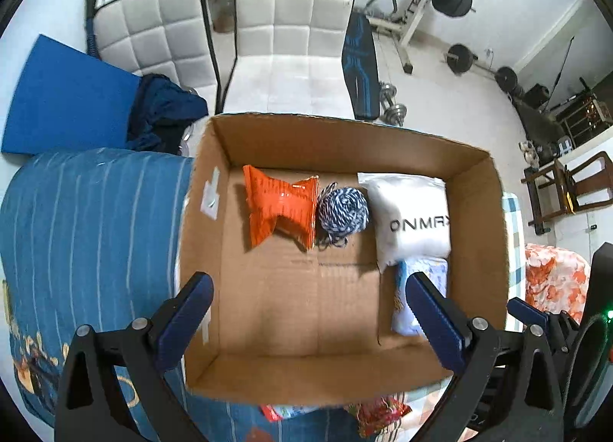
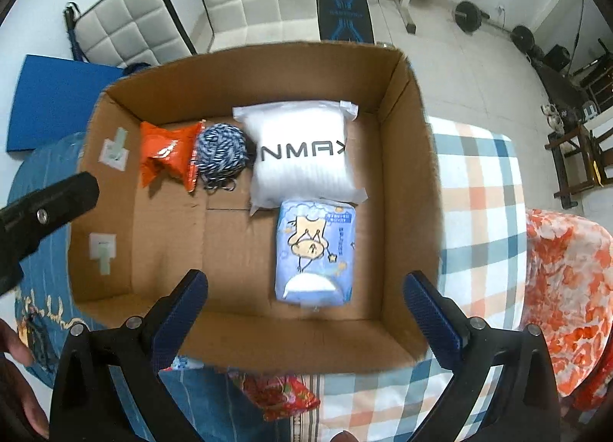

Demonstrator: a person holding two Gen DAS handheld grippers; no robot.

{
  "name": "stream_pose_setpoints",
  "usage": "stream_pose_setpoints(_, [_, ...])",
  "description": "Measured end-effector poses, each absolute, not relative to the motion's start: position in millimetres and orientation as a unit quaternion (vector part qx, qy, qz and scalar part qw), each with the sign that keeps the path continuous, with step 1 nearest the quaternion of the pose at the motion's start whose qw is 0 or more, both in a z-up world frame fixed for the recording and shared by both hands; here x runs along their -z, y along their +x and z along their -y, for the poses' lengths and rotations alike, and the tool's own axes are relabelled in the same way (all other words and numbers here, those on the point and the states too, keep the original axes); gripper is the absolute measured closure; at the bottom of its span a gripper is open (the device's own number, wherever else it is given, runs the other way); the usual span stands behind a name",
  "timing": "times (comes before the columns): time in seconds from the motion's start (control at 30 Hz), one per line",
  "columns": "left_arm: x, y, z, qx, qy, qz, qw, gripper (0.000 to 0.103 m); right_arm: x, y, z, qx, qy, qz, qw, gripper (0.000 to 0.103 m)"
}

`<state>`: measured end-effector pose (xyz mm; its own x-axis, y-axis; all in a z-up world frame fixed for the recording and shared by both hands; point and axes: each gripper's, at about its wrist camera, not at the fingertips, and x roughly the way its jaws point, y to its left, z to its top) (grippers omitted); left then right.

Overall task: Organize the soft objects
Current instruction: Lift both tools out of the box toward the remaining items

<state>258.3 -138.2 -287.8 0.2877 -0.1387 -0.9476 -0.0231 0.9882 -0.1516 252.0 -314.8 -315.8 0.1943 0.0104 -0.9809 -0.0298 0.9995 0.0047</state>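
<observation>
Cardboard box (image 2: pixel 402 181): open on top, standing on the bed; all places below are told from this box.
Inside, far wall: orange packet (image 2: pixel 168 154), blue-white yarn ball (image 2: pixel 222 151) and white bag (image 2: pixel 302 154) in one row, each touching the next.
Inside, right part: blue tissue pack (image 2: pixel 314 250) lies just before the white bag, touching it (the left view shows only a strip of it (image 1: pixel 429 269) behind a finger).
Left gripper (image 1: pixel 306 315): fingers spread wide above the box's near left part, holding nothing.
Right gripper (image 2: pixel 306 311): fingers spread wide above the near wall, empty.
Outside, near wall: red flowered pouch (image 2: pixel 279 396) on the bed.
Right of box: checked cloth (image 2: pixel 482 212), seen well only in the right view.
</observation>
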Motion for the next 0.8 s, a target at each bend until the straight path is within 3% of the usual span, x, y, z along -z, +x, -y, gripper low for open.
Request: stream_pose_setpoints(0.8, [182, 125, 168, 0.036, -0.022, -0.485, 0.874, 0.0, 185, 126, 365, -0.005, 0.034, -0.535, 0.844, 0.0])
